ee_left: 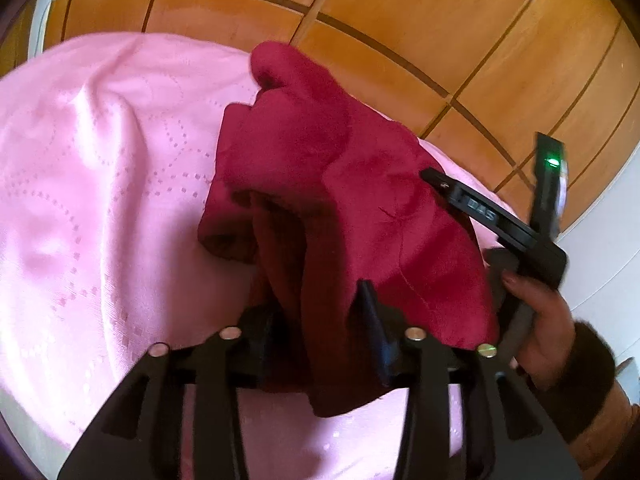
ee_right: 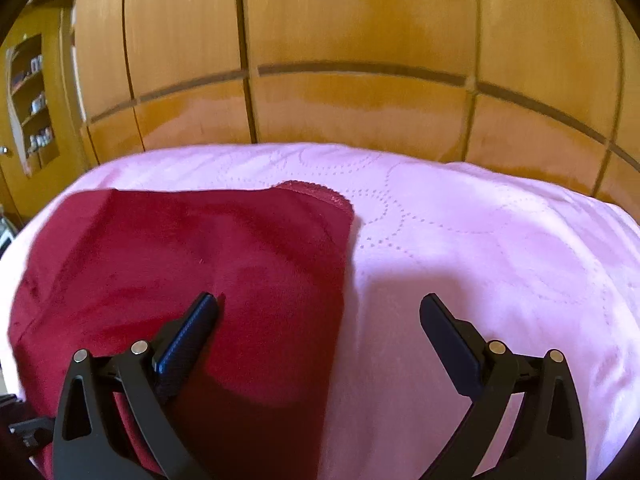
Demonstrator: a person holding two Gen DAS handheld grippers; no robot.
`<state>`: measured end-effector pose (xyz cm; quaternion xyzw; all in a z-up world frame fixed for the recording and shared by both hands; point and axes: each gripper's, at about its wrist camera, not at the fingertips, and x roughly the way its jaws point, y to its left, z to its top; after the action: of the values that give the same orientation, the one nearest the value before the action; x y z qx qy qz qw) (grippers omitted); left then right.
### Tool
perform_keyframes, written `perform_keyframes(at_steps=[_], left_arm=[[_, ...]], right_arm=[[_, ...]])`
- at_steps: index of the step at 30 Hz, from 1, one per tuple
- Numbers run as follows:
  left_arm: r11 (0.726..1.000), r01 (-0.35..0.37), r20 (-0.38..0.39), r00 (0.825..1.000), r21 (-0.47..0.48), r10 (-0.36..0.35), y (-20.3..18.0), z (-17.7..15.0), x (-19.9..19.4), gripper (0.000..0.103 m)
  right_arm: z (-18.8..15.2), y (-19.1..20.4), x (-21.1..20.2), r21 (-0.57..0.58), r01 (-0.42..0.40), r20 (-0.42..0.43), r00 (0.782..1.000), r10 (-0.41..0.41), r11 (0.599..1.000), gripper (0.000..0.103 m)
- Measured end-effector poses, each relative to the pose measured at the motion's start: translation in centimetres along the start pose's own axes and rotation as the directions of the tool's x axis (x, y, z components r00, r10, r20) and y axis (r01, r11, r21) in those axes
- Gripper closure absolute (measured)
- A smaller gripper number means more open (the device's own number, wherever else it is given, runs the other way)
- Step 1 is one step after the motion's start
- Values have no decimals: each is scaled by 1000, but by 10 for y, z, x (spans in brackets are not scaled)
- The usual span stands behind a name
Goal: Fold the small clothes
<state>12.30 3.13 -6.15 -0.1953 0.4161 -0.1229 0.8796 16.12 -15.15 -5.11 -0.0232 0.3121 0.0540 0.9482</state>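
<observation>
A dark red velvety garment [ee_left: 320, 184] lies bunched on a pink bedspread [ee_left: 100, 184]. My left gripper [ee_left: 320, 320] is shut on a fold of the garment and holds it lifted off the bed. In the right wrist view the same garment [ee_right: 180, 264] lies flatter at the left, with a lace edge at its far corner. My right gripper [ee_right: 320, 308] is open and empty; its left finger [ee_right: 192, 332] hovers over the garment, its right finger [ee_right: 448, 336] over the bedspread [ee_right: 480, 240]. The right gripper also shows in the left wrist view [ee_left: 480, 208], held by a hand beside the garment.
A wooden wardrobe wall [ee_right: 360, 40] stands right behind the bed. An open shelf with small items [ee_right: 36, 100] is at the far left. The bed's edge curves away at both sides.
</observation>
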Motion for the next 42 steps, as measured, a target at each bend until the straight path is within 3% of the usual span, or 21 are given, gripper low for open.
perform_keyframes(at_steps=[1, 3, 4, 8, 12, 16, 21, 30, 33, 38, 39, 42], left_arm=[[1000, -4, 4, 1000, 2, 4, -4, 1, -2, 50], [999, -51, 33, 998, 5, 51, -9, 4, -8, 22], [996, -91, 55, 994, 7, 91, -11, 5, -12, 20], [990, -143, 91, 986, 3, 142, -9, 14, -22, 19], [978, -209, 61, 976, 0, 209, 2, 15, -13, 19], [973, -228, 15, 974, -24, 228, 15, 10, -2, 18], [967, -252, 25, 968, 30, 251, 14, 6, 2, 17], [980, -197, 30, 980, -14, 197, 20, 6, -5, 17], [978, -208, 31, 978, -4, 208, 16, 6, -5, 17], [980, -197, 81, 978, 24, 194, 5, 10, -17, 16], [978, -205, 86, 976, 39, 202, 2, 10, -17, 14], [938, -323, 53, 946, 130, 318, 1, 6, -1, 13]], right_arm=[[-3, 0, -8, -3, 3, 14, 1000, -3, 1000, 3], [-6, 0, -21, -26, 9, 34, 999, -8, 1000, 3], [-9, -1, -27, -38, 10, 38, 999, -9, 999, 3], [-24, -8, -50, -36, -16, 24, 1000, 17, 999, 3], [-40, -15, -51, -19, -30, -34, 999, 30, 999, 3], [-56, -19, -41, 45, -57, -75, 995, 60, 997, 3], [-67, -28, -31, 138, -112, -94, 988, 125, 984, 3], [-71, -31, -35, 159, -134, -90, 985, 149, 978, 3], [-71, -32, -34, 167, -142, -91, 983, 158, 976, 3], [-73, -30, -48, 167, -163, -113, 977, 183, 972, 3], [-76, -27, -52, 150, -174, -121, 974, 193, 973, 3], [-87, -13, -59, 20, -139, -108, 984, 140, 990, 3]])
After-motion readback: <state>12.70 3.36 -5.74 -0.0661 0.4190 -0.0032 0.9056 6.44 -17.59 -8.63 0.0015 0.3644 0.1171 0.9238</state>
